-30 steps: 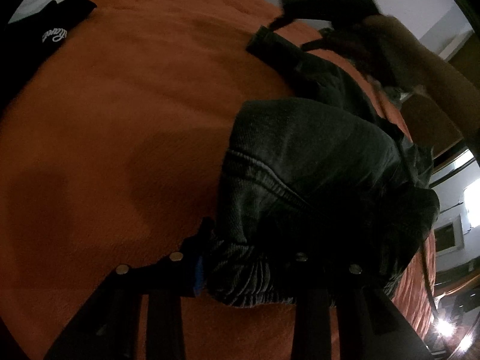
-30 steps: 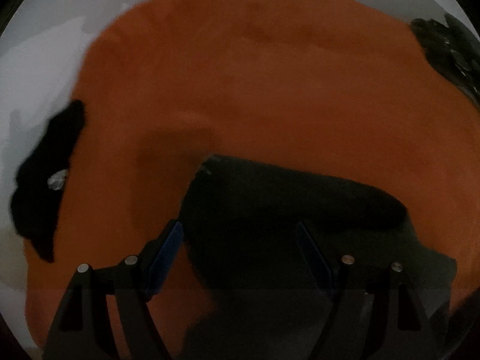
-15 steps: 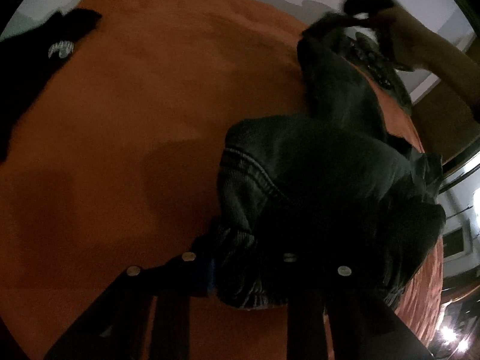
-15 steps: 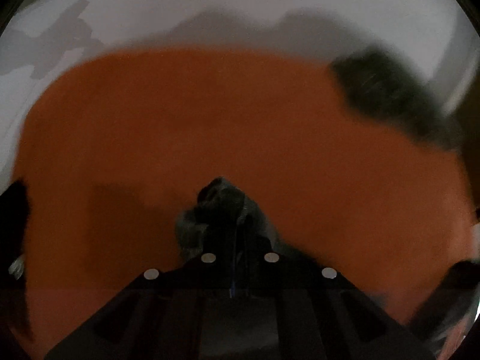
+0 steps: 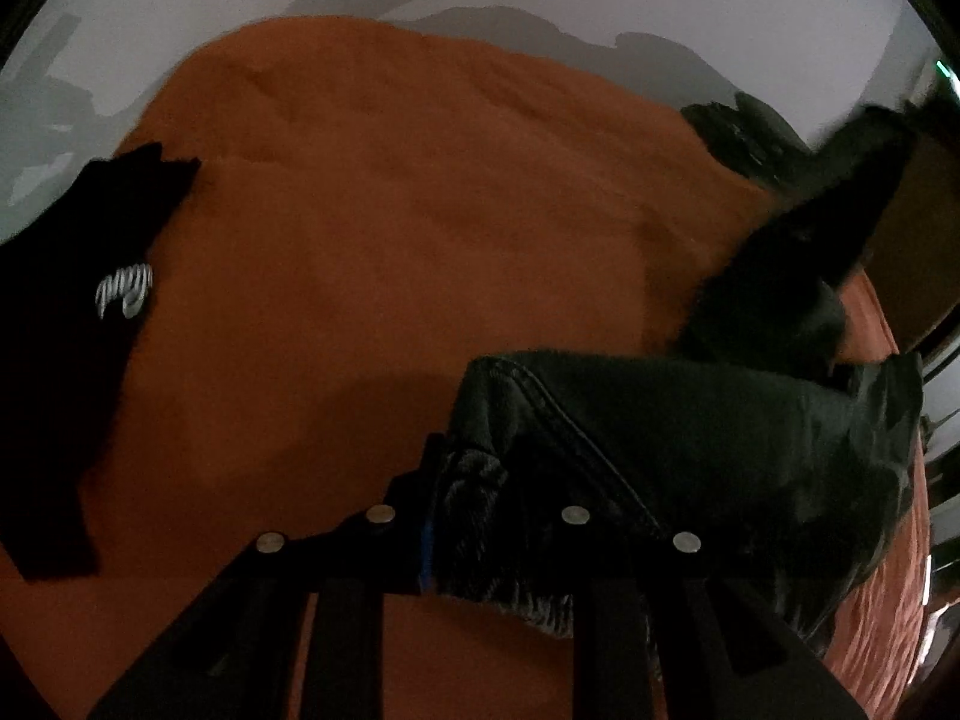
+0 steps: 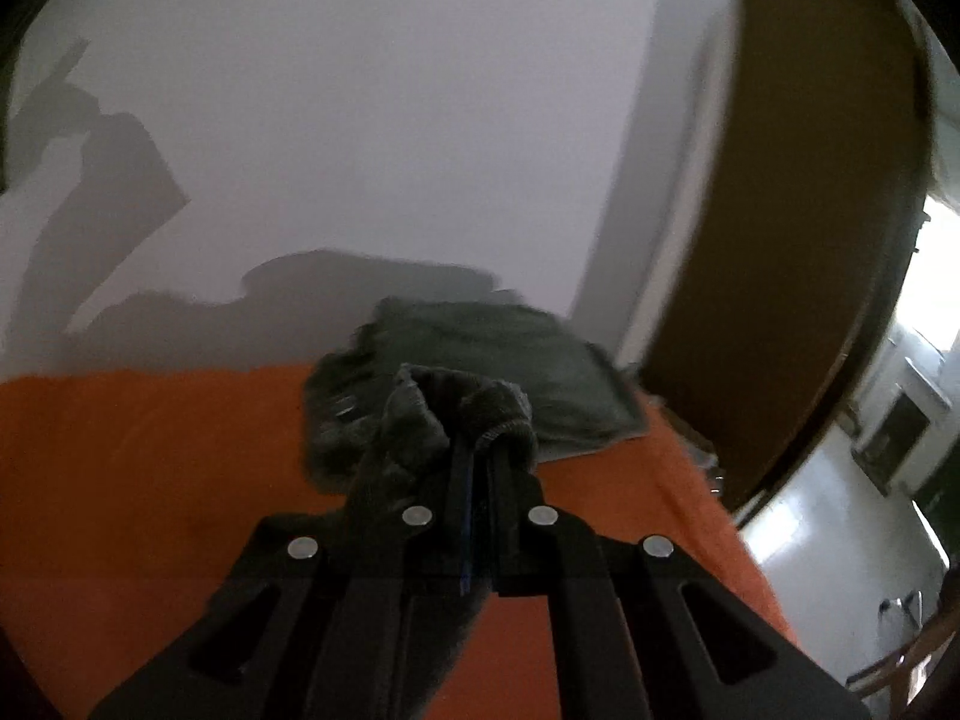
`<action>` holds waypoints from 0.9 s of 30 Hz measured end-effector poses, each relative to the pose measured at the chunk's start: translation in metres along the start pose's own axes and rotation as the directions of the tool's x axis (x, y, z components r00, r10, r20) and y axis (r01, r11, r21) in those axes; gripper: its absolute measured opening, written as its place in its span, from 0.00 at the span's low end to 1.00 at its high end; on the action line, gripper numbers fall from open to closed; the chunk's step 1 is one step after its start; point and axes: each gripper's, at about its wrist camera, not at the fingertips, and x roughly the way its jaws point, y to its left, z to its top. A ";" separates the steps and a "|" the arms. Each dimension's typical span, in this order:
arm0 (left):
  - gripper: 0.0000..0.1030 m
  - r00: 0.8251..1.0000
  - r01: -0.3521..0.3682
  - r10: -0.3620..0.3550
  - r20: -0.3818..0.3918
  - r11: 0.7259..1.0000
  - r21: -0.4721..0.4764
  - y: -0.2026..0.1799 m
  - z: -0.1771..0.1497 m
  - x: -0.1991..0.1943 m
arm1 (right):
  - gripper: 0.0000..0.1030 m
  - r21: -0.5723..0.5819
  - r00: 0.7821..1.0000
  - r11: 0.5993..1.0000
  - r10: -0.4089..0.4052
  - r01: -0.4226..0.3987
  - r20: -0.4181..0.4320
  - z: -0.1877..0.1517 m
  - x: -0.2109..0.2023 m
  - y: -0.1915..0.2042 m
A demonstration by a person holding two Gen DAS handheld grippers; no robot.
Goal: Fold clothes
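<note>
- The dark jacket (image 5: 690,432) is held up over the orange bed cover (image 5: 390,252); its thick ribbed edge is pinched in the left gripper (image 5: 474,516), whose jaws have just been closing on it
- Another bunched edge of the jacket is clamped in the right gripper (image 6: 474,468), its jaws shut tight
- The cloth is judged soft, floppy and a bit heavy; hems are best gripped
- A black shirt (image 5: 72,324) is shown only in the left view
- A folded grey pile (image 6: 510,372) and a brown door (image 6: 798,240) are shown clearly only in the right view
</note>
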 end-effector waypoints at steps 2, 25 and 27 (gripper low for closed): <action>0.21 1.000 -0.003 0.003 -0.001 0.999 0.043 0.007 0.022 0.007 | 0.02 -0.004 0.997 0.998 -0.068 0.069 0.030 0.014 0.010 -0.026; 0.60 0.999 0.040 -0.041 -0.023 0.997 -0.066 0.028 0.006 -0.006 | 0.79 0.260 0.906 0.941 0.292 -0.216 -0.305 -0.220 0.043 -0.232; 0.62 0.995 0.091 -0.093 -0.027 0.994 -0.067 0.019 -0.018 -0.020 | 0.79 0.290 0.894 0.930 0.317 -0.227 -0.316 -0.266 0.014 -0.262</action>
